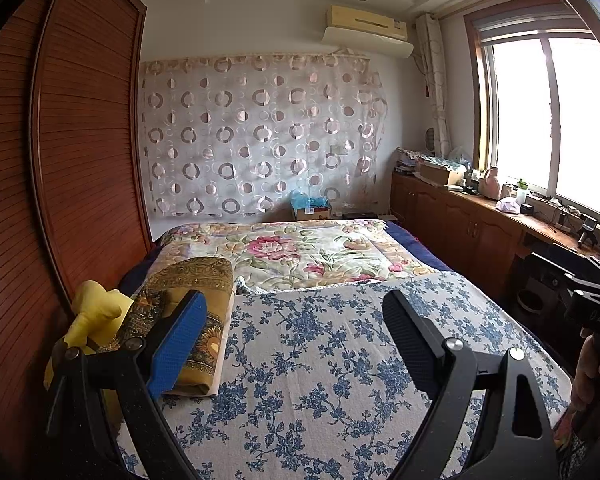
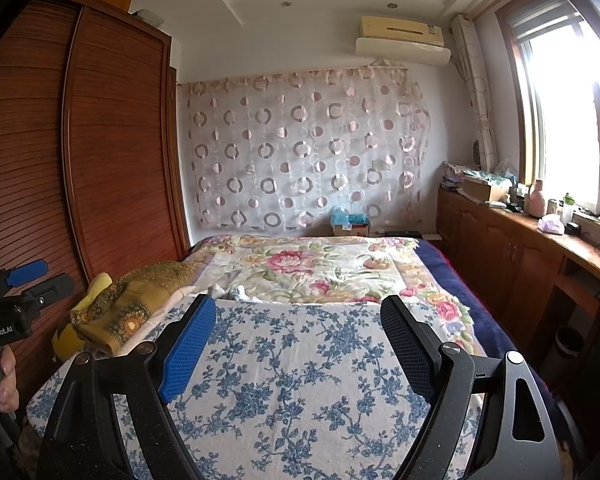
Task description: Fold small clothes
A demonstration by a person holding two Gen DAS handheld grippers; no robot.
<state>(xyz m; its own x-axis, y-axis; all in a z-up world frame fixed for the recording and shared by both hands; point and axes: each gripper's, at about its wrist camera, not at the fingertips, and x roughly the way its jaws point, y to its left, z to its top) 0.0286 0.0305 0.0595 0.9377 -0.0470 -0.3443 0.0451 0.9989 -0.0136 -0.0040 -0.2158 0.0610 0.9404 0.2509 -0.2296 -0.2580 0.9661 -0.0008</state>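
Observation:
My left gripper [image 1: 294,300] is open over a bed spread with a white cloth printed with blue flowers [image 1: 320,360], with nothing between its fingers. My right gripper [image 2: 299,302] is open too, over the same blue-flowered cloth [image 2: 300,380], and holds nothing. A small crumpled whitish garment [image 2: 236,293] lies at the far edge of that cloth, partly hidden; it also shows in the left wrist view [image 1: 244,282]. A folded gold-brown patterned fabric [image 1: 196,312] lies at the left of the bed, beside my left gripper's blue pad.
A yellow item [image 1: 96,316] sits between the folded fabric and the brown slatted wardrobe [image 1: 80,160]. A floral quilt [image 1: 300,252] covers the far half of the bed. Wooden cabinets [image 2: 500,256] with clutter run under the window at right. A hand [image 2: 4,380] holds the left gripper's handle.

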